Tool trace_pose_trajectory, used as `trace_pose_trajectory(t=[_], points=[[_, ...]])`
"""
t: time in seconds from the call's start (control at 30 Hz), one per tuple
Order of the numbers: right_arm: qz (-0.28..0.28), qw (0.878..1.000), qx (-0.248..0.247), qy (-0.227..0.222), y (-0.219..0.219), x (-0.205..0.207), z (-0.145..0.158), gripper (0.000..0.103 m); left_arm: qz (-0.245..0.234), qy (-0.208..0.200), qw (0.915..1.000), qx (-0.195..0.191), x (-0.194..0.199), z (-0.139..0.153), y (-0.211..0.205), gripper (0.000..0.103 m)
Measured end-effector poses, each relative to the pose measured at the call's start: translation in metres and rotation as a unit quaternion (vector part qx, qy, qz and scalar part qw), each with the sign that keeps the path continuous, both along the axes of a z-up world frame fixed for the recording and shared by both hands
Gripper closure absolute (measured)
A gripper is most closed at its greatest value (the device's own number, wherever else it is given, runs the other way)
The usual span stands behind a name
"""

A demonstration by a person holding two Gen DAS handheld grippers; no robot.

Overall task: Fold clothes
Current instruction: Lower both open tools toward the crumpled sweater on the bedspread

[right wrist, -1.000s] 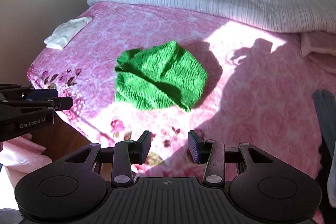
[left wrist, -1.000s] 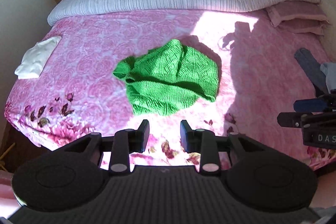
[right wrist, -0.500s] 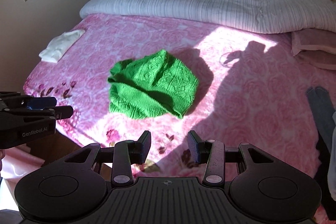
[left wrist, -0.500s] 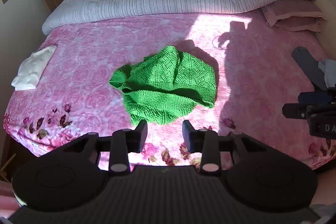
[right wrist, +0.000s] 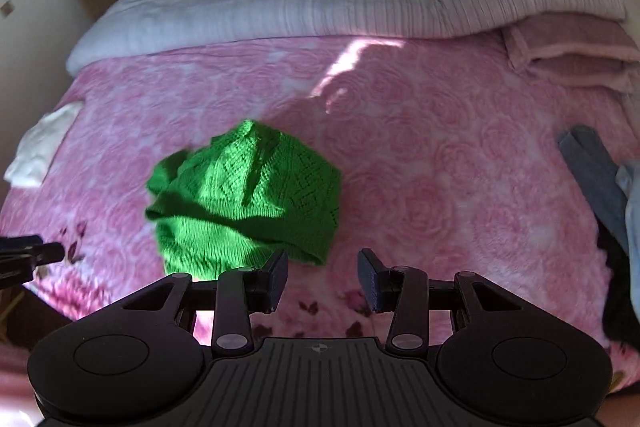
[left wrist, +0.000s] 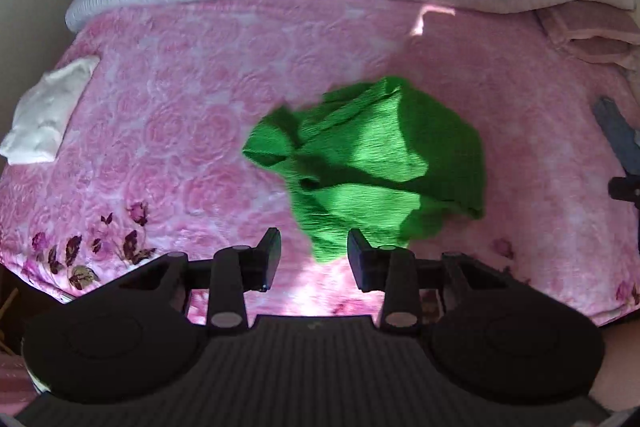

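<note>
- Your left gripper (left wrist: pixel 314 259) has its jaws spread and nothing between them; the near corner of the green knit garment (left wrist: pixel 372 167) now lies just past its fingertips.
- Your right gripper (right wrist: pixel 323 277) is likewise spread and empty, its left finger close to the garment's near hem (right wrist: pixel 248 203).
- In the last second you have brought both grippers in: the garment has grown in both views and slid toward the fingers.
- The garment sits crumpled in a heap near the front edge of the pink rose bedspread (left wrist: pixel 180 115), partly in your shadow.
- That puts you at the reach, not the fold; I judge the next need is to find two edges and spread it flat.
- A white cloth (left wrist: pixel 44 115) lies well apart at the left edge, dark clothes (right wrist: pixel 592 171) at the right.
</note>
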State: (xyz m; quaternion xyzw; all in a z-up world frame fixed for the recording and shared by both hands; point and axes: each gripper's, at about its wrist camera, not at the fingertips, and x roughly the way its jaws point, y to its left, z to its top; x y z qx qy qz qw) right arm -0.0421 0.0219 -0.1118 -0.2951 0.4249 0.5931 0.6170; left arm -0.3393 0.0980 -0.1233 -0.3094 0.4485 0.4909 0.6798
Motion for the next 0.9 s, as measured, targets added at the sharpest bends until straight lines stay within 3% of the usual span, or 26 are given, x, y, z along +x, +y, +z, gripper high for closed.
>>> trace_pose_trajectory(t=[0.23, 0.37, 0.63, 0.9], points=[[-0.053, 0.997, -0.048, 0.012, 0.032, -0.034, -0.041, 0.060, -0.001, -0.011, 0.9988, -0.049, -0.058, -0.041, 0.055, 0.066], [-0.066, 0.995, -0.074, 0.008, 0.034, -0.051, -0.061, 0.060, 0.001, -0.018, 0.9971, -0.075, -0.071, -0.062, 0.070, 0.066], [-0.065, 0.993, -0.093, 0.014, 0.039, -0.053, -0.102, 0.060, 0.004, -0.059, 0.9932, -0.100, -0.065, -0.091, 0.075, 0.061], [-0.058, 0.990, -0.125, 0.030, 0.054, -0.038, -0.170, 0.060, 0.072, -0.112, 0.9840, -0.119, -0.055, -0.130, 0.076, 0.061]])
